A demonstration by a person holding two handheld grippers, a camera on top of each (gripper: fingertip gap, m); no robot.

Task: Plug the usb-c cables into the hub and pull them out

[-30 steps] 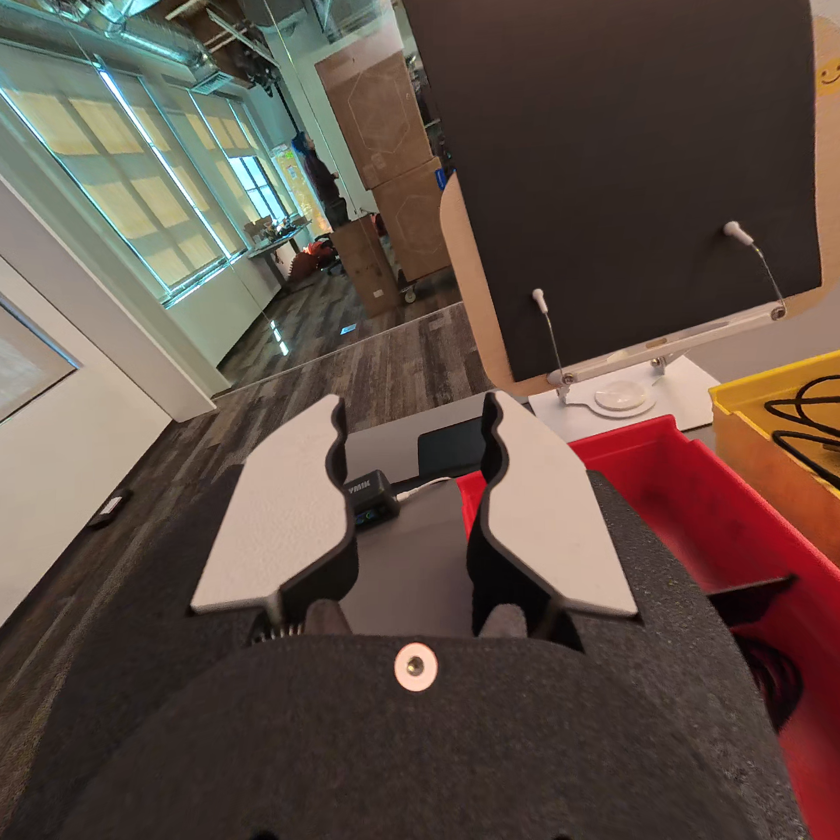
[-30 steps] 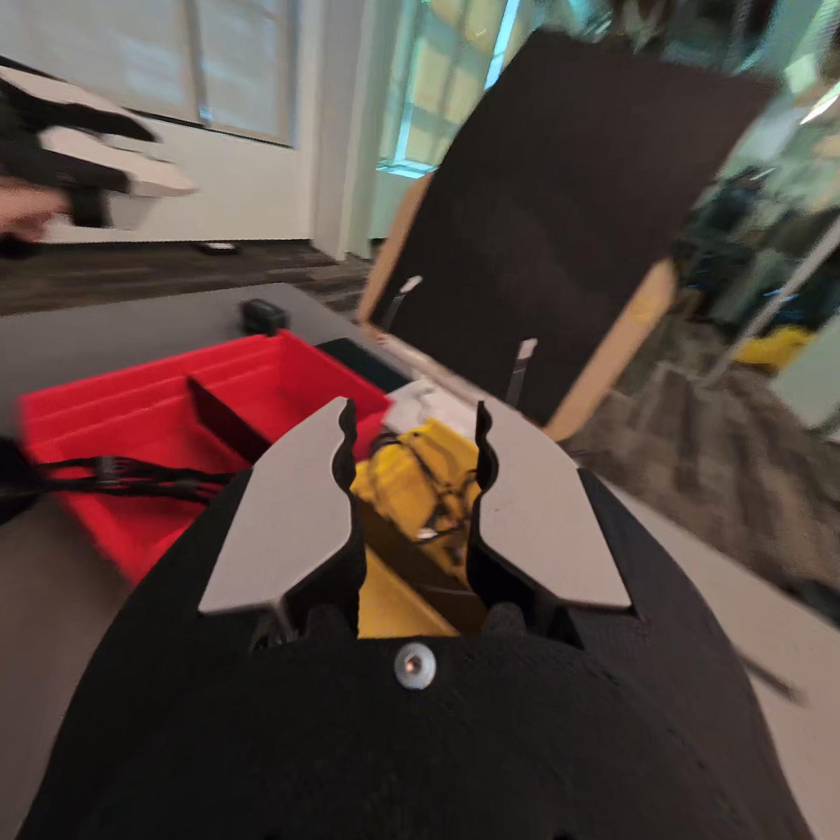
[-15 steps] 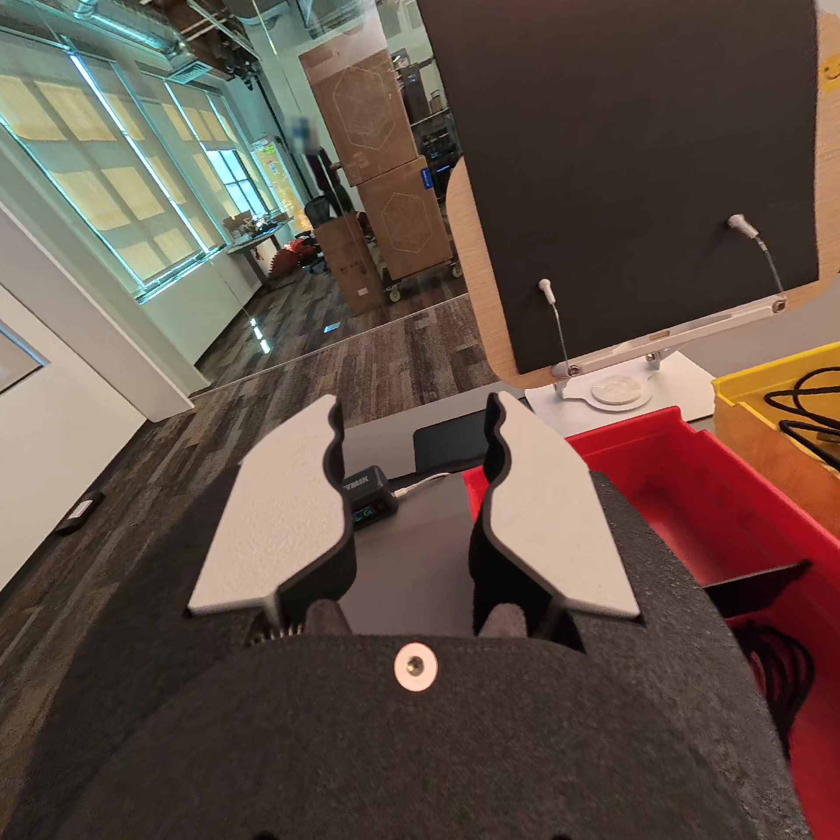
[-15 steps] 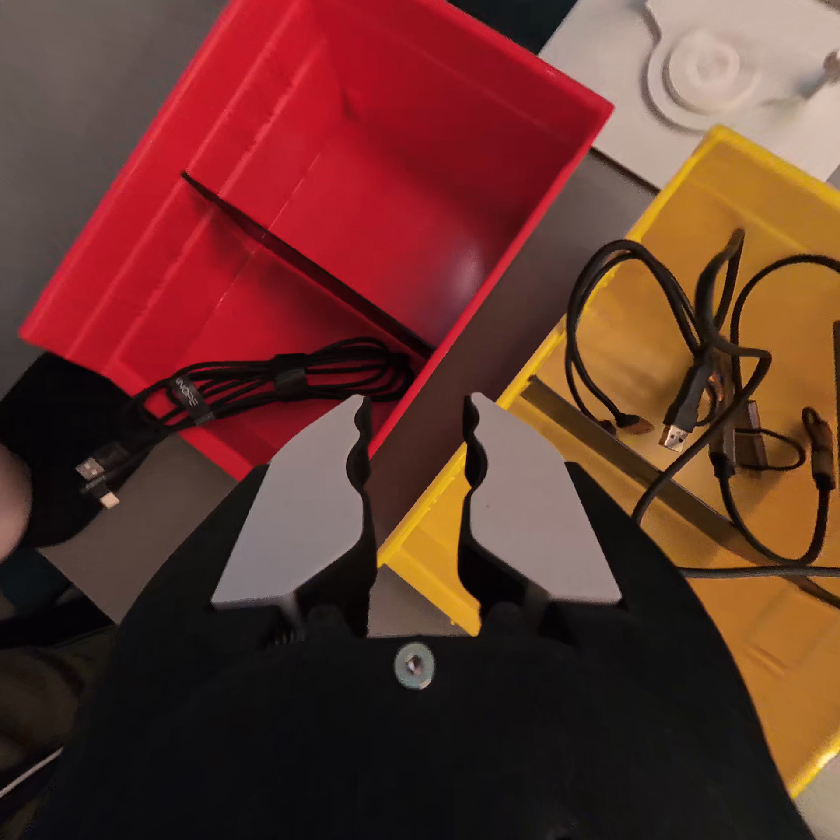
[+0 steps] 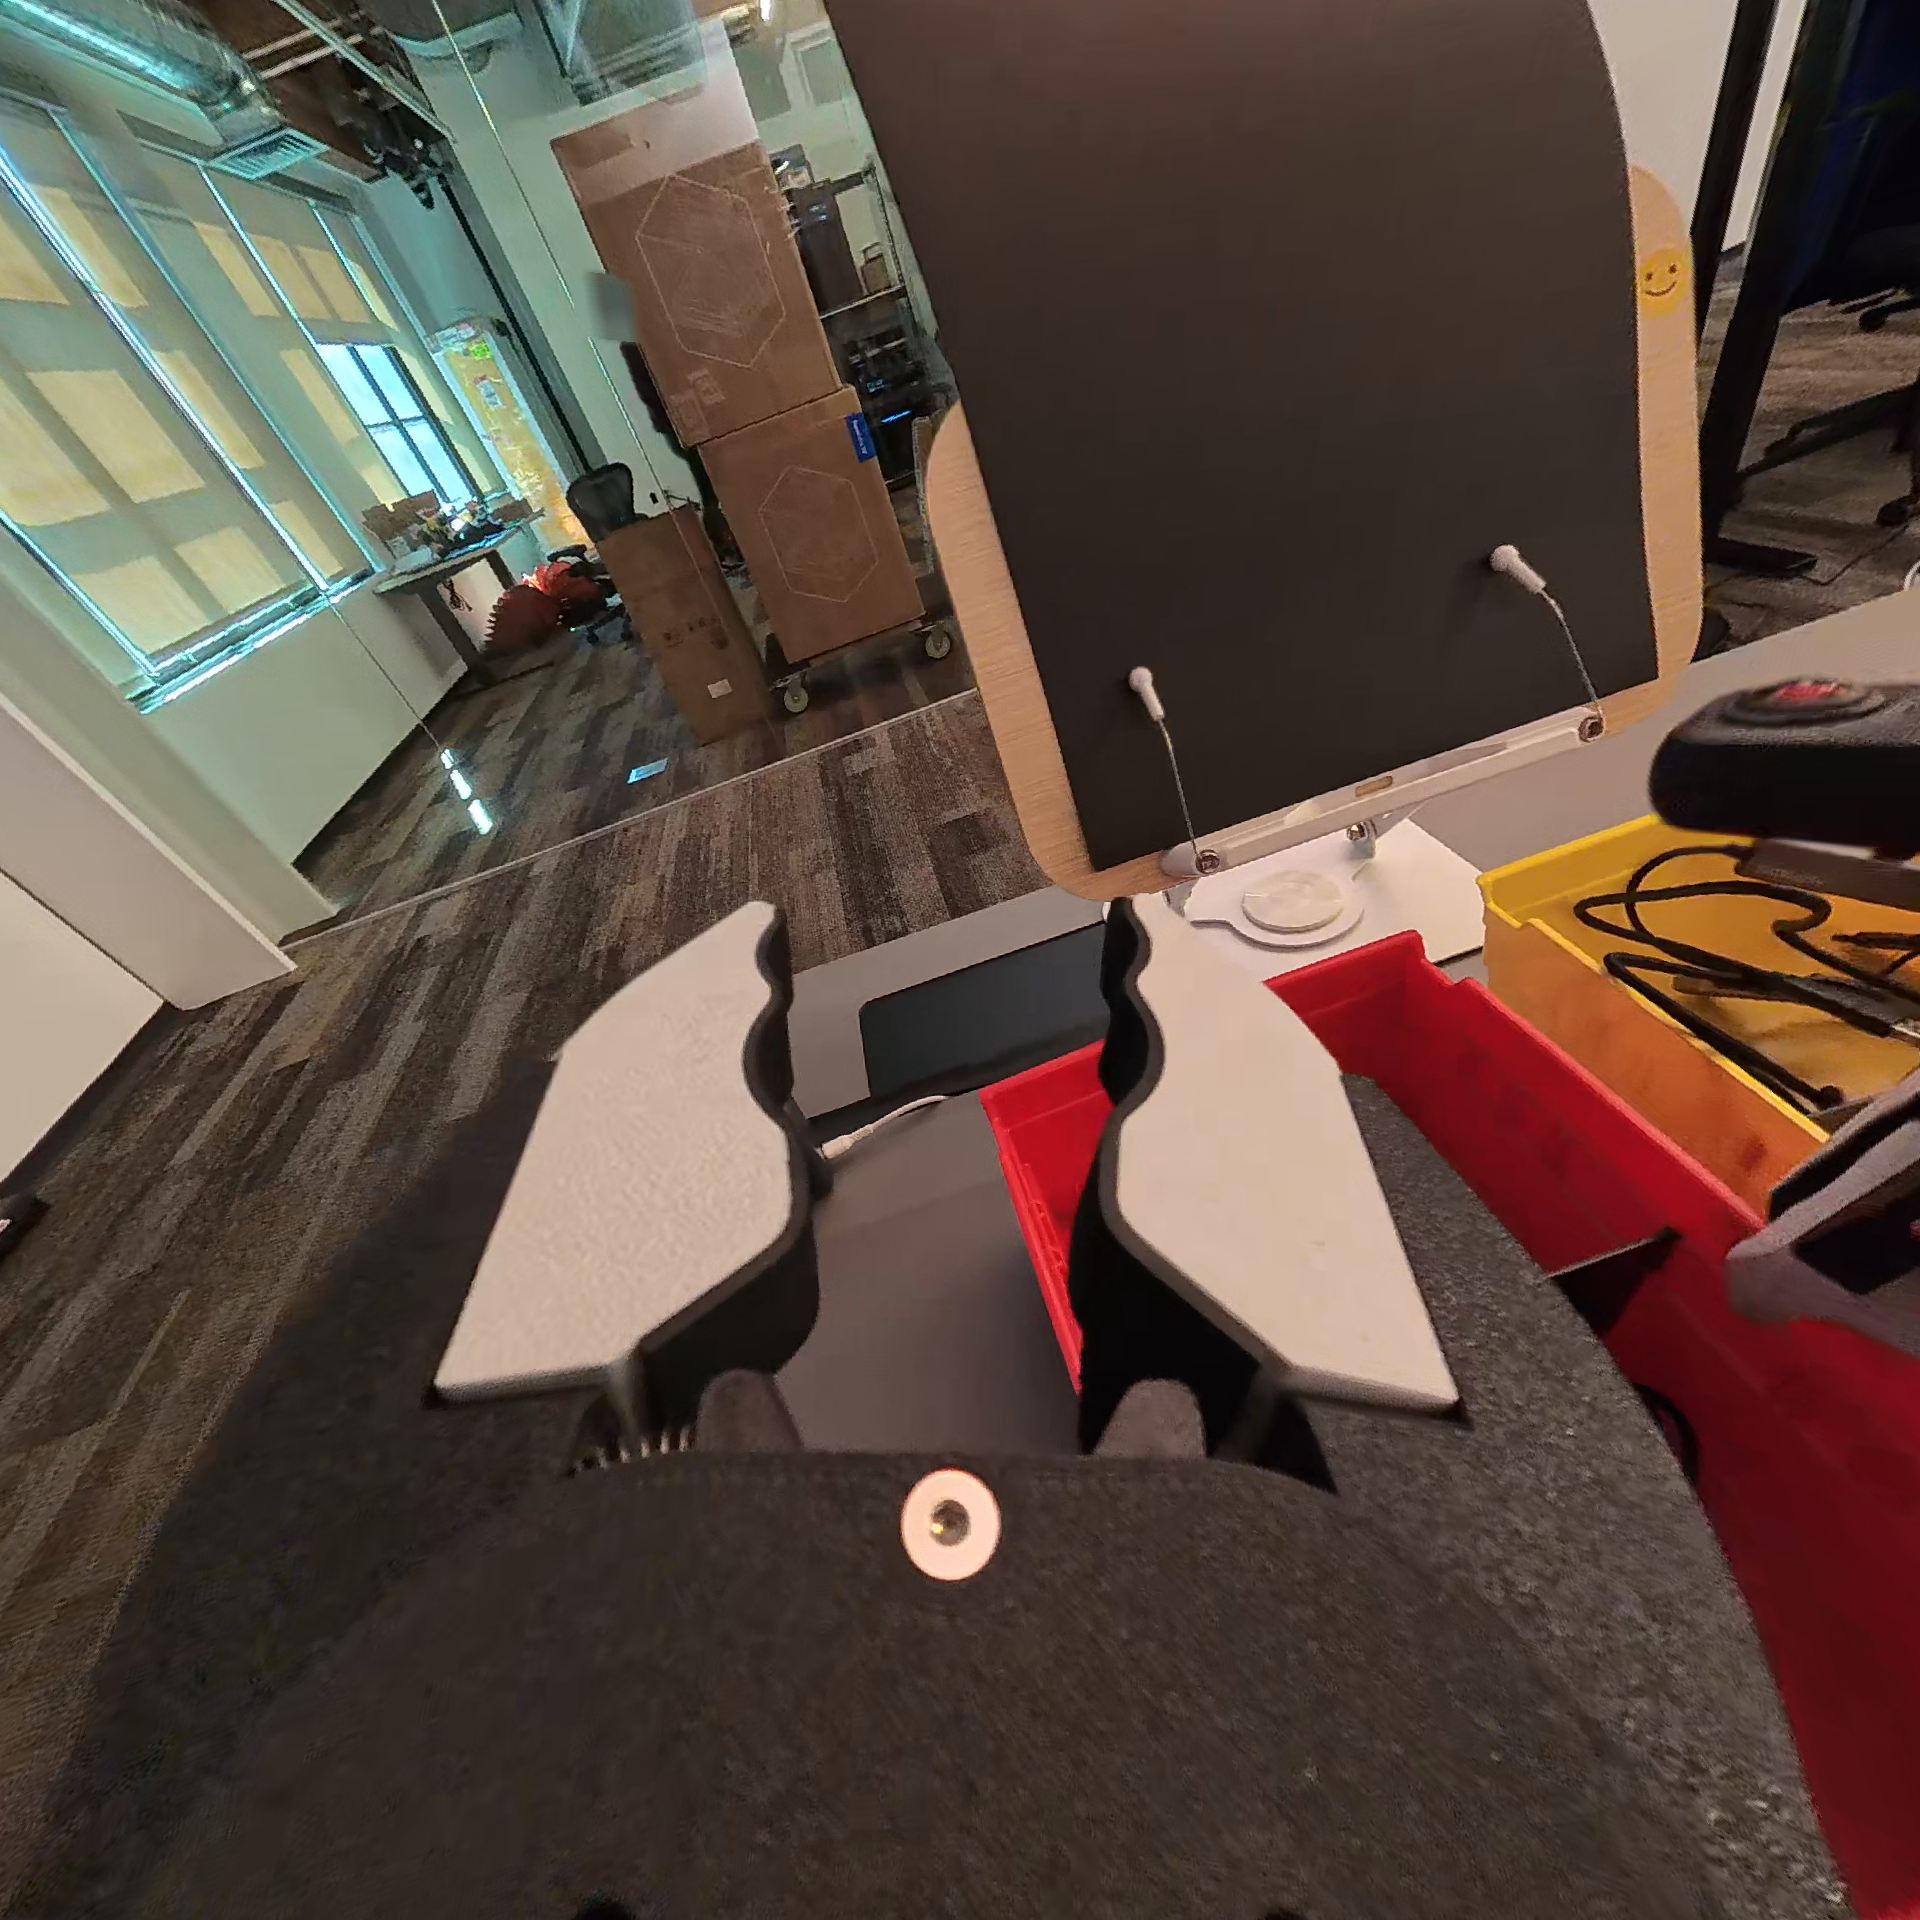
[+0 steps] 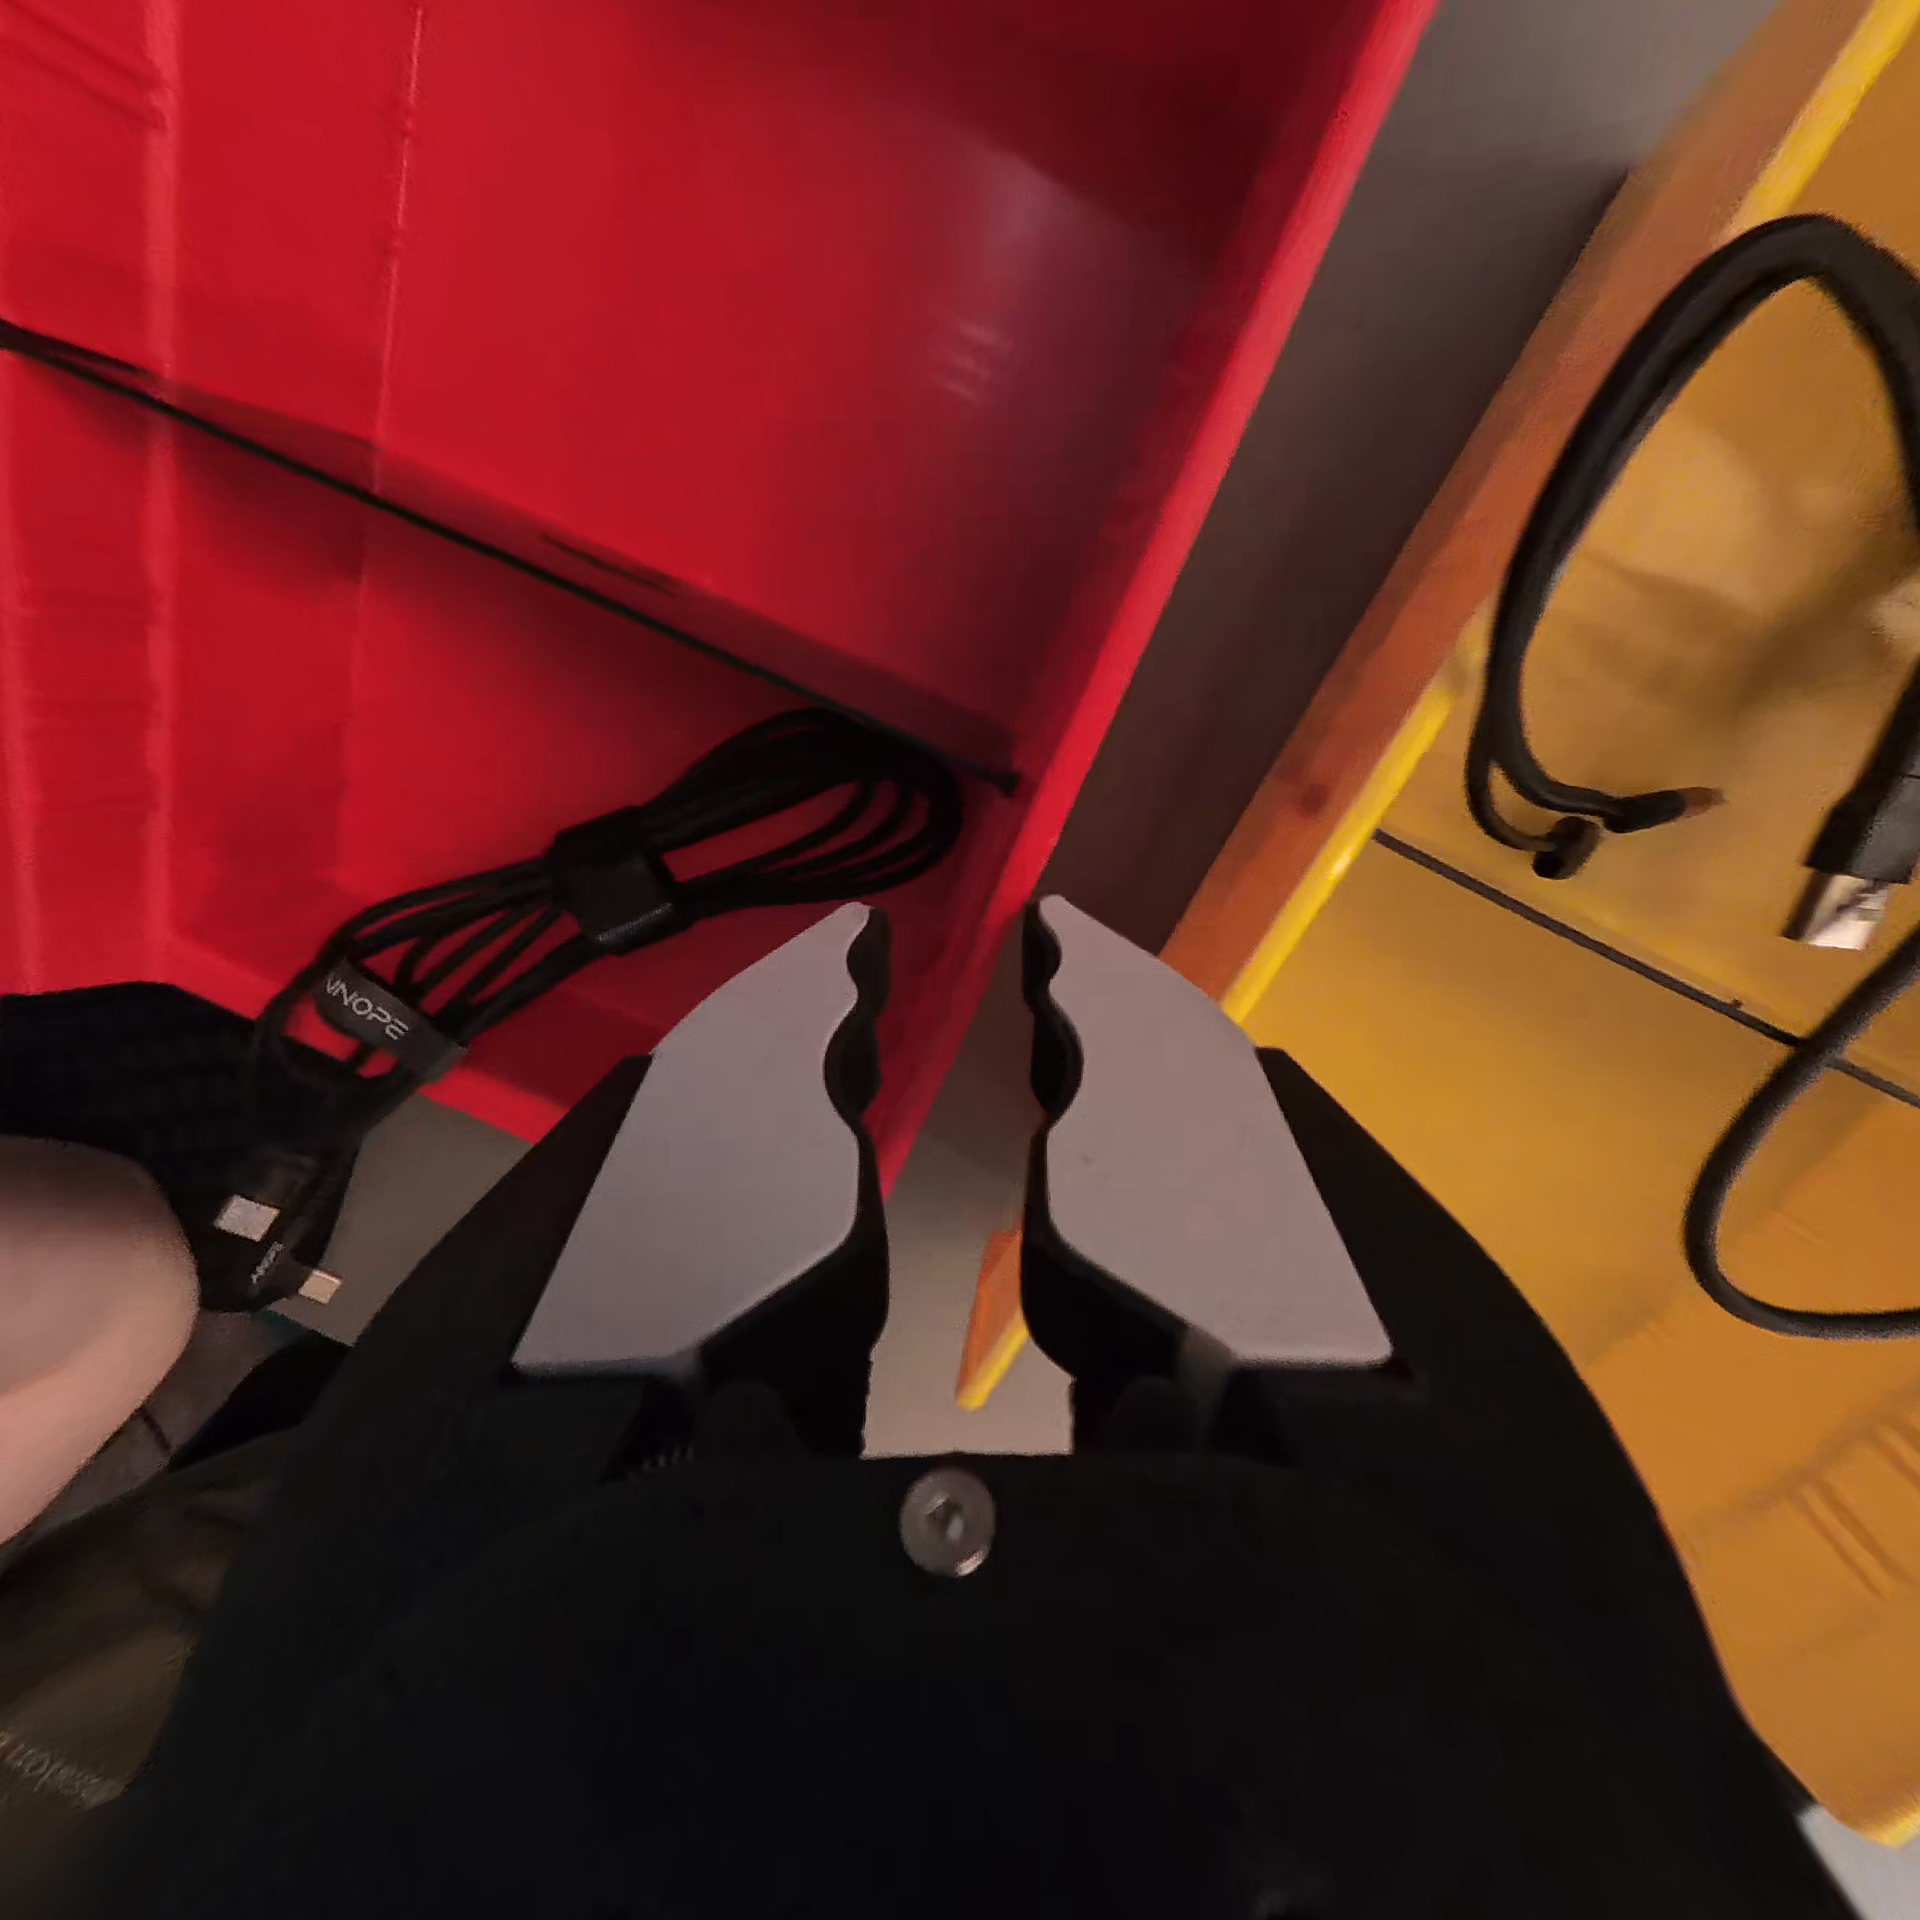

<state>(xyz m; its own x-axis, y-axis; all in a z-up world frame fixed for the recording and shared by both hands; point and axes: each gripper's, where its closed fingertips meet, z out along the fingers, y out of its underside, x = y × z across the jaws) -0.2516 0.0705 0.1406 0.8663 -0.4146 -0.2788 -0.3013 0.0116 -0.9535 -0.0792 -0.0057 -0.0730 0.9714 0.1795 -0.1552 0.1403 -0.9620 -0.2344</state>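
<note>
Left gripper and right gripper, both empty with jaws apart. The right hangs over the gap between red bin and yellow bin; a bundled black cable, apparently USB-C, lies in the red bin's near compartment.

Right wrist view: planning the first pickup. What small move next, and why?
Probably shift the right tool left and down onto the bundled black cable in the red bin: the tool is open, empty, and hangs over the bin's edge.
</note>
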